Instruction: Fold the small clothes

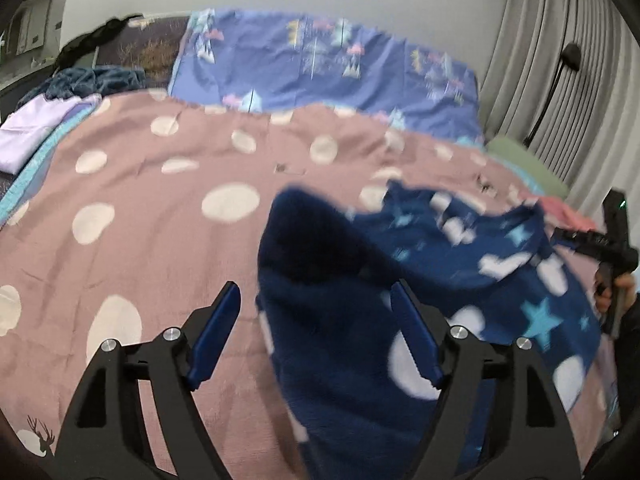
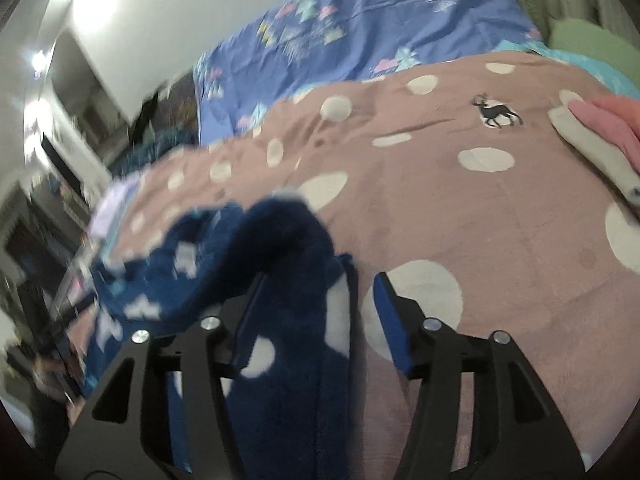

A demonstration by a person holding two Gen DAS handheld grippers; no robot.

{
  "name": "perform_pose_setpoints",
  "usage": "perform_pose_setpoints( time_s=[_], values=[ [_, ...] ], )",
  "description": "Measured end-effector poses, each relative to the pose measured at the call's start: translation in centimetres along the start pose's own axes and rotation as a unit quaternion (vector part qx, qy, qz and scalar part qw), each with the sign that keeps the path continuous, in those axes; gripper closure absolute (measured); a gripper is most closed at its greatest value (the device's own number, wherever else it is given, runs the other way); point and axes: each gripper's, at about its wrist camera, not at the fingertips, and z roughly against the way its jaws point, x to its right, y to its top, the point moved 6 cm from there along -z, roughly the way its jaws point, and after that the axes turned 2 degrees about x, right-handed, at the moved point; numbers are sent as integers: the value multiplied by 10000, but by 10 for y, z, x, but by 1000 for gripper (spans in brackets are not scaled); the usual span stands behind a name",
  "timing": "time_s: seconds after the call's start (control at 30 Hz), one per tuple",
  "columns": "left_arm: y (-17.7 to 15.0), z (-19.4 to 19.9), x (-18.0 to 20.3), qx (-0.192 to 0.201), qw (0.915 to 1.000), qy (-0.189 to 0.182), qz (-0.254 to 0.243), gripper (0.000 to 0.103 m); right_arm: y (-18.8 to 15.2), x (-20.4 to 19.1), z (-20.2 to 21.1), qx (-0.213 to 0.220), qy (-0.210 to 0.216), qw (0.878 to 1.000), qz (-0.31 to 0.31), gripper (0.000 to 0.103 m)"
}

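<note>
A bed under a pink polka-dot blanket [image 1: 160,240] carries a navy star-print fleece garment [image 1: 460,280]. Left of the garment's bulk the left gripper [image 1: 316,316] gapes, released; the right gripper [image 2: 320,304] likewise. Soft, light, floppy: best pinched at hem corners.
</note>
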Motion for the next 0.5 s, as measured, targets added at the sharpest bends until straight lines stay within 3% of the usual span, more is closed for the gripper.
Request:
perform_pose_setpoints(
  time_s=[0.13, 0.23, 0.3, 0.33, 0.37, 0.4, 0.47, 0.5],
  values=[
    [5, -32, -10, -357, 9985, 392, -145, 25, 2, -13, -25, -320, -223, 9980, 489, 42],
    [29, -55, -22, -454, 9974, 460, 329, 25, 24, -13, -39, -238, -212, 9992, 237, 45],
    [42, -67, -27, -507, 9961, 461, 554, 25, 37, -3, -45, -182, -276, 9993, -160, 78],
    [47, -71, -27, -515, 9959, 467, 581, 25, 39, 3, -49, -254, -206, 9987, -401, 86],
    [49, -73, -28, -530, 9960, 426, 581, 26, 41, 11, -52, -328, -21, 9969, -712, 87],
    [50, -74, -27, -561, 9962, 343, 569, 30, 41, 15, -53, -342, 101, 9958, -842, 88],
    [47, -77, -25, -690, 9958, 73, 598, 65, 39, 18, -52, -337, 224, 9957, -839, 87],
    [45, -78, -26, -754, 9949, -15, 663, 69, 38, 18, -52, -315, 301, 9957, -815, 85]
  ],
)
